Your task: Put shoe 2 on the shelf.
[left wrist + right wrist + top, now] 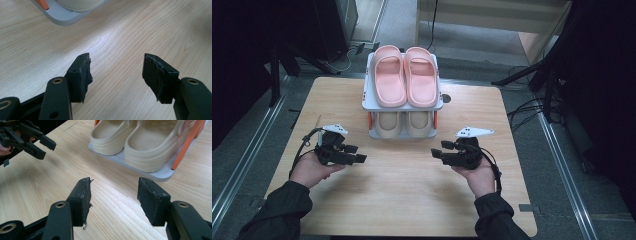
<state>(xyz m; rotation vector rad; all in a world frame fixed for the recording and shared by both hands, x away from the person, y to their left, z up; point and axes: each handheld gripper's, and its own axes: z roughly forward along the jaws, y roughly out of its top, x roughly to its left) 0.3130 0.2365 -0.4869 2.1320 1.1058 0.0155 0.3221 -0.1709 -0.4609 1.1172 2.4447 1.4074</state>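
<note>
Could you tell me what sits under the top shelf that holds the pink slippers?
Under the top shelf a pair of beige clogs stands on the rack's lower tray, toes forward. Their back parts are covered by the shelf.

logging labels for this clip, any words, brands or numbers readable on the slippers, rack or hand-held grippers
None can be read.
Pink slippers: no print visible.
Beige slippers: plain, no brand or number.
Rack: grey shelf with orange posts, no label.
Left hand-held gripper and right hand-held gripper: black, unmarked.
</note>
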